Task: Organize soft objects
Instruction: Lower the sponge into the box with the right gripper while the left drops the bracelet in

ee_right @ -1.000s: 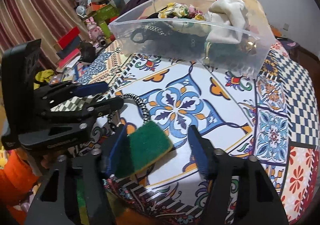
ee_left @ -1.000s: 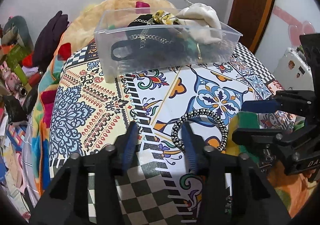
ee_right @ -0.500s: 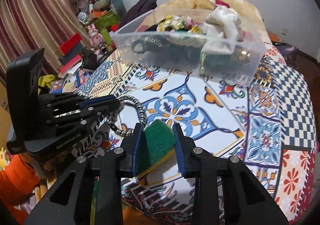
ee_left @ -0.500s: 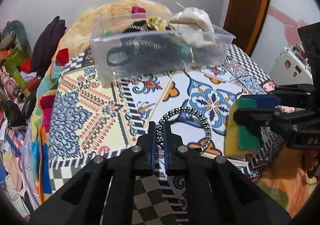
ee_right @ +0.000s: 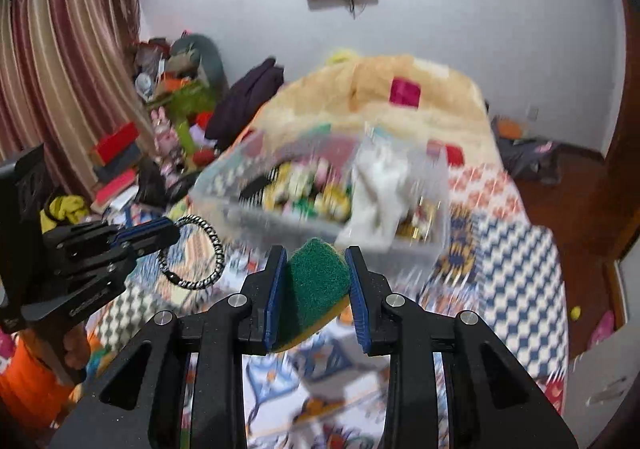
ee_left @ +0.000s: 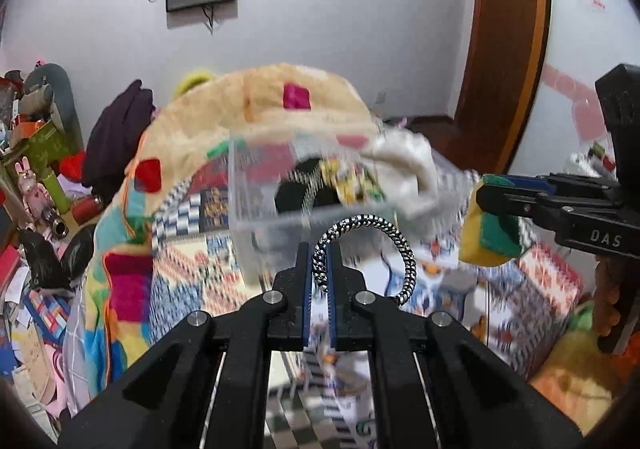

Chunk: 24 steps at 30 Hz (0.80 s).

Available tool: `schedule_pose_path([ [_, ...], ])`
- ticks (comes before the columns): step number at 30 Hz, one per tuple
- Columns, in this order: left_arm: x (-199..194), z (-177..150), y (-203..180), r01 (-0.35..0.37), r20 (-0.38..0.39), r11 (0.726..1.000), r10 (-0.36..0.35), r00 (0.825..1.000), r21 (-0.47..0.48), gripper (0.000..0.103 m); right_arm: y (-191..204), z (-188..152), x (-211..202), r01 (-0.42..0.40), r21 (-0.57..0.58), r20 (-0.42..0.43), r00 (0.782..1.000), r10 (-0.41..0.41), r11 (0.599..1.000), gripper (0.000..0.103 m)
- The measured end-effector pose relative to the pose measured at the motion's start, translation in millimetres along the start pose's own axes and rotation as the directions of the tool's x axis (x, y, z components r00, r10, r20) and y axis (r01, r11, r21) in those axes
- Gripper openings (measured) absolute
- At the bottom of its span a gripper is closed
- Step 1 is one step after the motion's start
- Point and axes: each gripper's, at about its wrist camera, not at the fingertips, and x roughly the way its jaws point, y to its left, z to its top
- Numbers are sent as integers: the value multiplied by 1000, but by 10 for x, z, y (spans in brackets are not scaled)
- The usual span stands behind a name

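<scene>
While blurred, clear bin (ee_left: 256, 209) holds white cloth (ee_left: 404, 165), colourful scrunchies (ee_right: 308, 189).

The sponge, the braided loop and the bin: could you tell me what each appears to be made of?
Sponge: yellow foam under a matte green fibrous scouring layer. Braided loop: black-and-white woven cord, probably elastic textile, with a slight sheen. Bin: translucent, smooth plastic; its contents show through the wall.

Clear plastic bin (ee_left: 256, 225), rough sponge (ee_right: 316, 285), braided cord ring (ee_left: 384, 241).

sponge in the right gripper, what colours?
The sponge has a dark green scrub face over a yellow base, clearest in the right wrist view.
</scene>
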Motion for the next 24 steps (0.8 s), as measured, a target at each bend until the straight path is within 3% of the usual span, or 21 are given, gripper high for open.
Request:
schedule_pose_path([
  [12, 177, 541, 181, -20, 80, 999, 23, 997, -38, 6, -59, 411, 146, 44, -1, 108, 993, -44, 999, 27],
  [24, 842, 497, 244, -12, -33, 999, 11, 999, -35, 6, -130, 410, 609, 60, 8, 50, 997, -61, 998, 28],
])
